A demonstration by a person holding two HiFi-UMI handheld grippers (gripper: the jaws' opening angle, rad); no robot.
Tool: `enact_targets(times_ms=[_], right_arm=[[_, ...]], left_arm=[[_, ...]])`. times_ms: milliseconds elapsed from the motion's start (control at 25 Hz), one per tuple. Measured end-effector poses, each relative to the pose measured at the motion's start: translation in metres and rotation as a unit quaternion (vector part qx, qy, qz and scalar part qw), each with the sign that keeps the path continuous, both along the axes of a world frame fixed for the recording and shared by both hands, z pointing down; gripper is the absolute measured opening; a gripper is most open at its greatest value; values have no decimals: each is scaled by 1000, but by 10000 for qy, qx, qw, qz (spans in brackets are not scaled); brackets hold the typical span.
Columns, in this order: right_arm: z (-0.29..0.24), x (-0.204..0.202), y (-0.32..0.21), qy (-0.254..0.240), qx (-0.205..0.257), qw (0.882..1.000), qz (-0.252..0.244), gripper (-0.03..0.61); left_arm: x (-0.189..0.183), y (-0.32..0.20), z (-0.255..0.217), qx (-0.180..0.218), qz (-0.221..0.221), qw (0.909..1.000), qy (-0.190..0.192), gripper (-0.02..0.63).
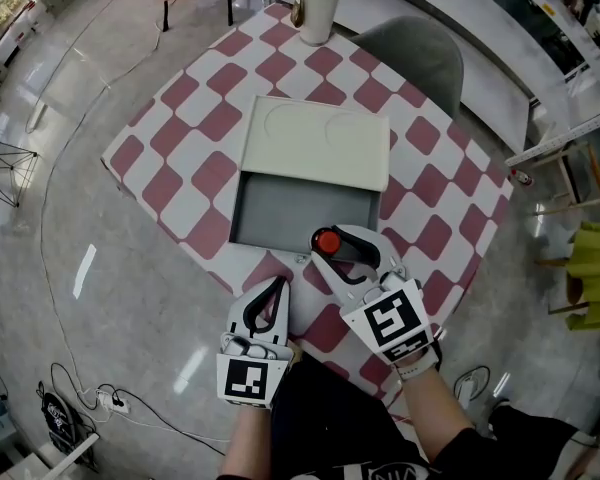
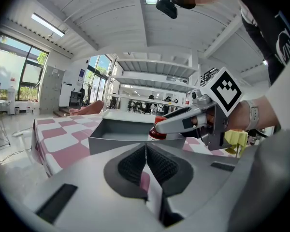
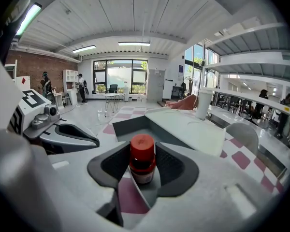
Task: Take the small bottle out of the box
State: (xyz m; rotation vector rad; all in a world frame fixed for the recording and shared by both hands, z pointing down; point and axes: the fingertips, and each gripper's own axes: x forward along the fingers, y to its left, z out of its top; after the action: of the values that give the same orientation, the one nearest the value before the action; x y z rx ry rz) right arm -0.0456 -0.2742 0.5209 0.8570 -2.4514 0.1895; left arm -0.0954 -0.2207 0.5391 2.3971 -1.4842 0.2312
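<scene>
The small bottle (image 3: 142,159) with the red cap is standing upright between the two jaws of the right gripper (image 1: 330,250). The jaws are pinching it on both sides. The person's right arm is reaching in from the near right side. The right gripper is pointing up and to the left, toward the box (image 1: 242,208). The small bottle is hanging just over the near wall of the grey box, close to the box's near right corner. I cannot tell if it is touching the wall.

The left gripper (image 1: 275,290) is sitting just beside the right one, on its left, over the near edge of the table (image 1: 185,153). Its jaws are pressed together with nothing between them. The left arm is pointing straight ahead.

The box is lying open in the middle of the table. The pale lid (image 1: 318,140) is lying across the far part of the box. A tall cup (image 1: 318,6) is standing at the far edge of the table, well apart from both grippers. Bare checked table is showing to the left and right of the box, giving room to move there.
</scene>
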Motion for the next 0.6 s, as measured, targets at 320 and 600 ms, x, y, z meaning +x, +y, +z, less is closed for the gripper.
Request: enact_targets(times_ms=[320, 600], right_arm=[[-1, 2, 2, -32, 160, 9999, -43, 146], [-11, 6, 3, -275, 255, 9993, 39, 144]], left_arm=[[1, 6, 8, -90, -18, 10000, 22, 14], [-4, 12, 7, -74, -145, 9999, -7, 14]])
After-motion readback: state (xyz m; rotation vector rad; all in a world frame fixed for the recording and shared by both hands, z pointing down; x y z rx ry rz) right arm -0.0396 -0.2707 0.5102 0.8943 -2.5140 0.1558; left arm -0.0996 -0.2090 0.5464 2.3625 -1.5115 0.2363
